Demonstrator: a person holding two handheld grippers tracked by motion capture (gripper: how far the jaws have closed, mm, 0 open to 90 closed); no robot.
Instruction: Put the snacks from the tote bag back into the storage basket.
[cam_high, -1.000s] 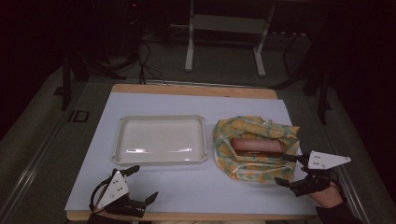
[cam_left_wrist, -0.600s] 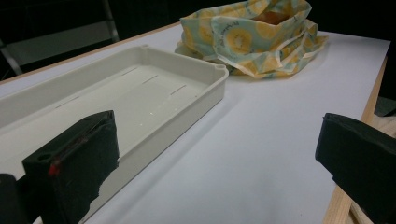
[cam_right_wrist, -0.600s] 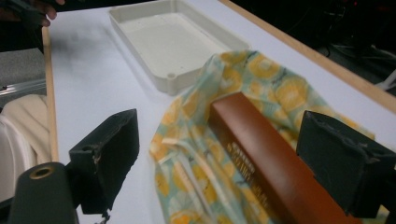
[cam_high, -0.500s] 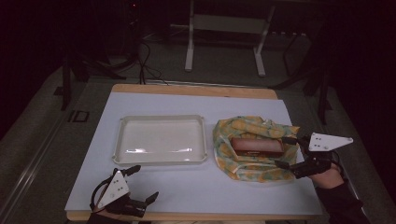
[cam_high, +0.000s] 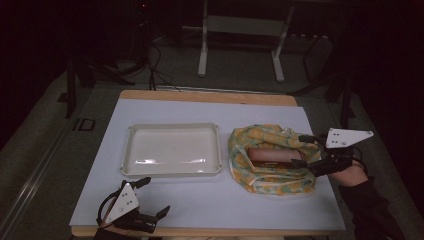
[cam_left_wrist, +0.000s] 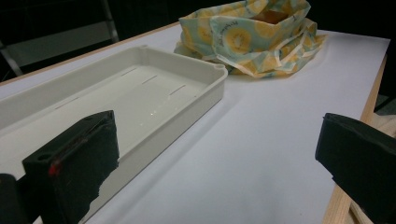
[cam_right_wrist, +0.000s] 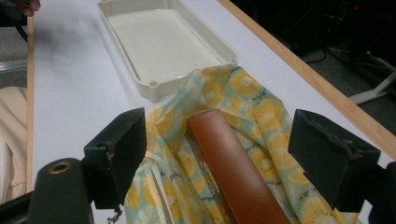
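Observation:
A yellow-and-green patterned cloth bag (cam_high: 272, 160) lies open on the right of the white table, with a long brown box (cam_high: 272, 156) inside it. My right gripper (cam_high: 300, 151) hovers open over the bag's right end, its jaws either side of the brown box (cam_right_wrist: 236, 172) without touching it. An empty white tray (cam_high: 172, 149) sits left of the bag (cam_left_wrist: 247, 35). Near the table's front left edge my left gripper (cam_high: 152, 197) stands open, its jaws wide apart beside the tray (cam_left_wrist: 140, 93).
The wooden table edge (cam_high: 210, 96) runs along the far side. Beyond it stand a metal frame (cam_high: 240, 45) and cables on a dark floor. Bare tabletop (cam_high: 225, 205) lies in front of the tray and bag.
My right gripper has moved forward and left from the bag's right side to over the box's end. The left gripper has stayed put.

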